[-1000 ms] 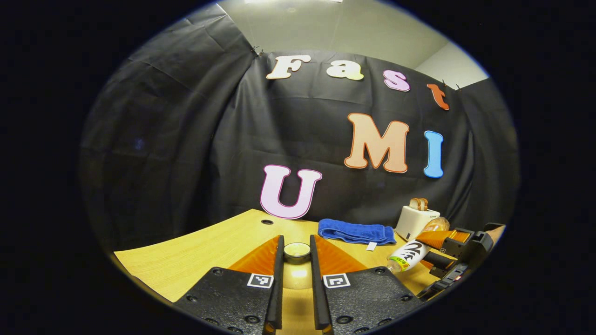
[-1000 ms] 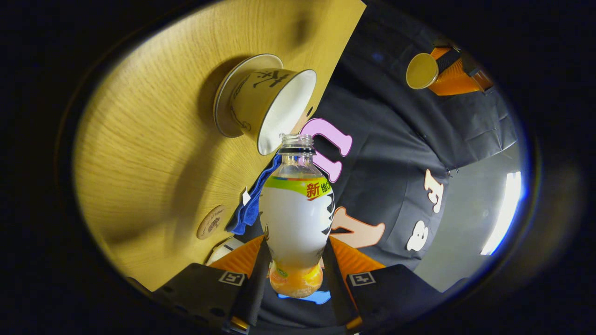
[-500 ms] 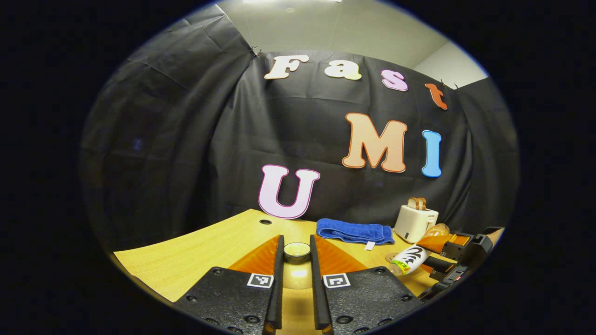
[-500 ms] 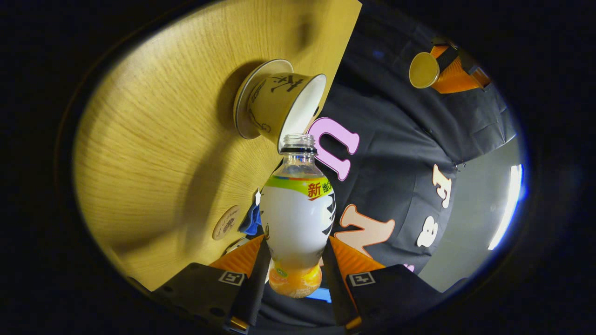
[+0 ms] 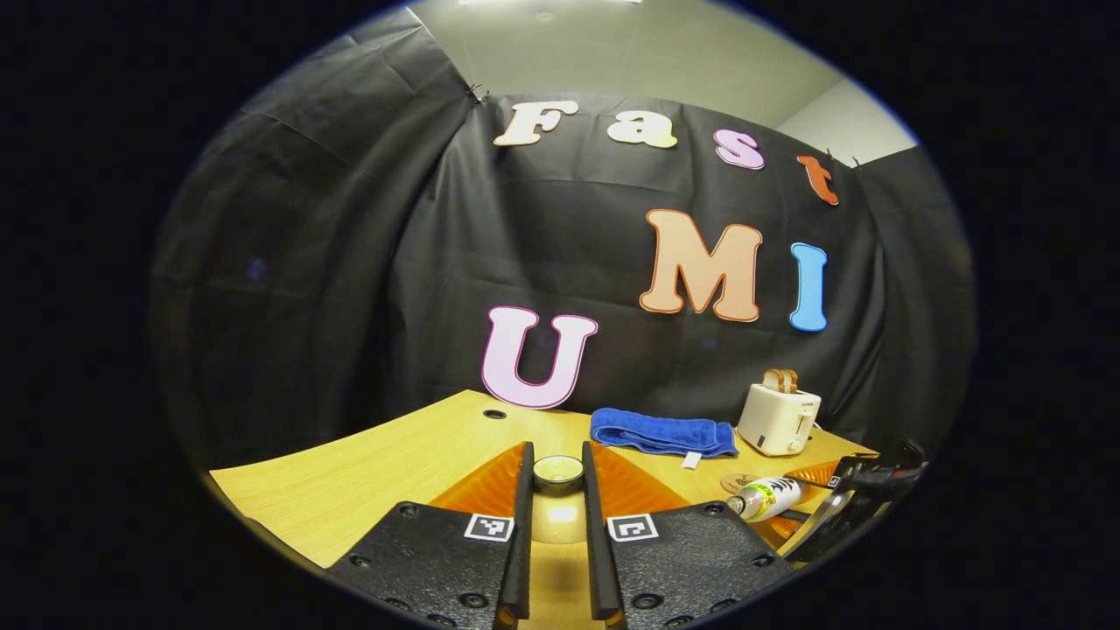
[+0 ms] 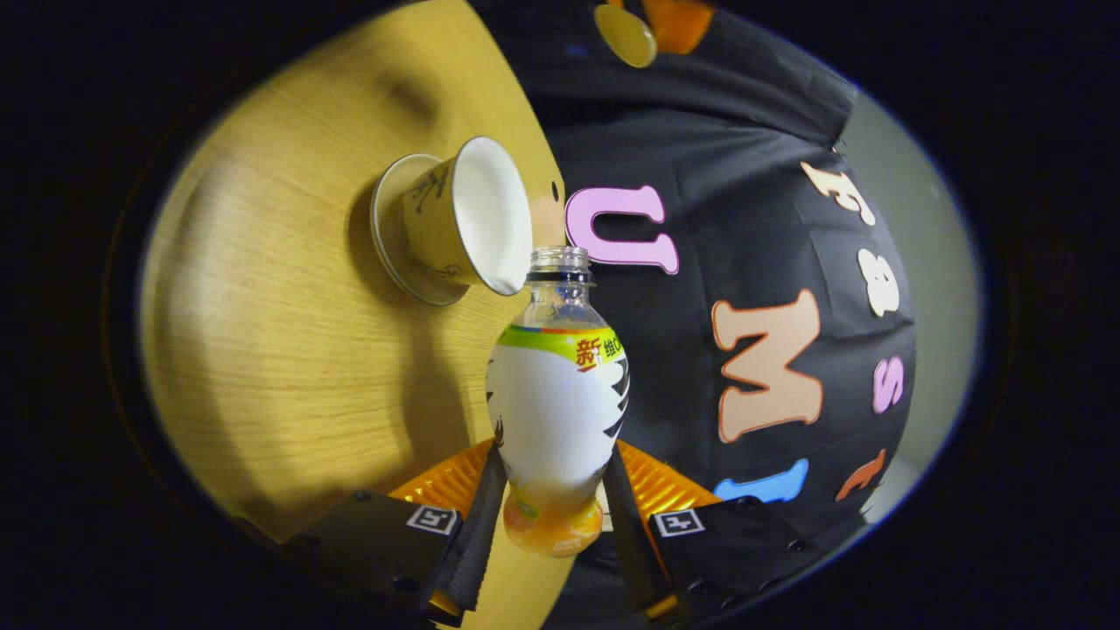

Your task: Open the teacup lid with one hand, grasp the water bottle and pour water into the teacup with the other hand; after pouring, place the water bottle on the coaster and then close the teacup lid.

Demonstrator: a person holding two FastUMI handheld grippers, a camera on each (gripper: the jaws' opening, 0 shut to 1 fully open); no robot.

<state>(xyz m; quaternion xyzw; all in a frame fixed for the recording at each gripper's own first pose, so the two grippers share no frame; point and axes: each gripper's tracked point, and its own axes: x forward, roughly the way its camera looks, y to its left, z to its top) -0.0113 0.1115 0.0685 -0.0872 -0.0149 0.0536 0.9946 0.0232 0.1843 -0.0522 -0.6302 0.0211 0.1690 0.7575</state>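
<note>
With the water bottle (image 6: 557, 398) pinched low on its body between both fingers of the right gripper (image 6: 553, 516), its open neck sits just beside the rim of the teacup (image 6: 455, 219); can't tell if they touch. Right gripper view is rolled hard, so the gripper is tipped well over: cup and its saucer (image 6: 385, 241) look sideways on the wooden table (image 6: 262, 350). No stream readable at the mouth.

Left gripper (image 5: 557, 542) is level, above the table, fingers clamped on the teacup lid (image 5: 558, 472), lid knob toward the camera. In the same view the bottle lies near-horizontal at far right, coaster (image 5: 739, 482) just behind it on the table, blue towel (image 5: 662, 433) and toaster (image 5: 779, 420) further back.

Versus 0.5 s ago: bottle dropped lower and flatter in the left gripper view; right gripper view rolled further, cup mouth now faces the neck more squarely. Left gripper barely moved.
</note>
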